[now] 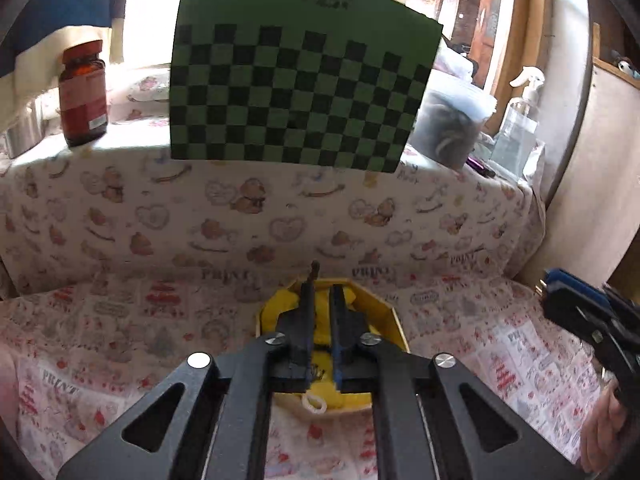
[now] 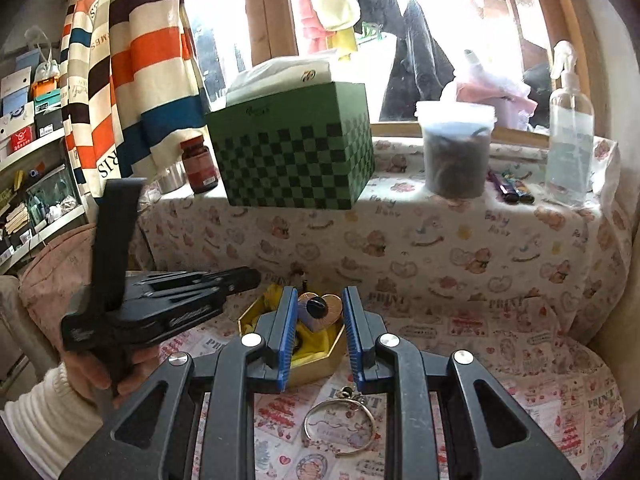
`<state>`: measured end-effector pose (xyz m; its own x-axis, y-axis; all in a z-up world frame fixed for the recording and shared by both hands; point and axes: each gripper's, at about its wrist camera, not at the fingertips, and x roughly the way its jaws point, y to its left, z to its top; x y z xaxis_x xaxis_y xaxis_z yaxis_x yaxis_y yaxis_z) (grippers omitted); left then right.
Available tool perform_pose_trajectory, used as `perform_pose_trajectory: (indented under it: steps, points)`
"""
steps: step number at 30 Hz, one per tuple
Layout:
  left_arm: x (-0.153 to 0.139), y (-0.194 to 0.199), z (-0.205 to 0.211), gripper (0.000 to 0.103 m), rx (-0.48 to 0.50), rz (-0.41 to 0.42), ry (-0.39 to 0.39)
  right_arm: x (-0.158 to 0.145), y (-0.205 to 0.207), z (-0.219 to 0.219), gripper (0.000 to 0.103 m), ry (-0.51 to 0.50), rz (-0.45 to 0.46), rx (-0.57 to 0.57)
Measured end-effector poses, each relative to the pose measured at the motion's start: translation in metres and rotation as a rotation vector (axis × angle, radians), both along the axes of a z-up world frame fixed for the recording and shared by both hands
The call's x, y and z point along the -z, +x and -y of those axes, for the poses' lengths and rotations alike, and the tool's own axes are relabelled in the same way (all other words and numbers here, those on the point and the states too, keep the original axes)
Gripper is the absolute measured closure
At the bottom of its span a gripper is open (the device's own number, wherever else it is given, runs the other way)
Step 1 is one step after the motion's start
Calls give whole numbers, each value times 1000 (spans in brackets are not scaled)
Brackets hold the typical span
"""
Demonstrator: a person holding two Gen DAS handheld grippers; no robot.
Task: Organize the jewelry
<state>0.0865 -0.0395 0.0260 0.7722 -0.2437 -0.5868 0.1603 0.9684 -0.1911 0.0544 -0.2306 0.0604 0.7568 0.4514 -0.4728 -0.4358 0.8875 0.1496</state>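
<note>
A yellow-lined gold jewelry box [image 1: 386, 312] [image 2: 320, 364] sits on the patterned cloth. My left gripper [image 1: 322, 292] hovers over it with its jaws nearly closed on a small dark piece of jewelry [image 1: 314, 270] that sticks up past the left fingertip. A white ring-like piece [image 1: 314, 403] lies at the box's near edge. My right gripper [image 2: 318, 300] is open above the box, near a copper heart-shaped piece with a dark bead [image 2: 320, 308]. A silver bangle [image 2: 340, 426] lies on the cloth below the right gripper.
A green checkered box [image 1: 296, 88] [image 2: 296, 148], a brown bottle [image 1: 84, 96], a lidded tub [image 2: 456, 152] and a spray bottle [image 2: 570, 128] stand on the raised ledge behind. Shelves [image 2: 36, 160] are at the left.
</note>
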Motion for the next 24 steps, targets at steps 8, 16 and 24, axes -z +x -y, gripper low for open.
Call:
perform_pose_trajectory:
  steps: [8, 16, 24]
  points:
    - [-16, -47, -18, 50, -46, 130, 25, 6, 15, -22, 78, 34, -69, -51]
    - [-19, -57, -37, 14, -138, 212, 59, 21, 42, -45, 78, 27, -123, -39]
    - [-18, -66, -43, 11, -175, 248, 101, 31, 52, -44, 40, -11, -120, 13]
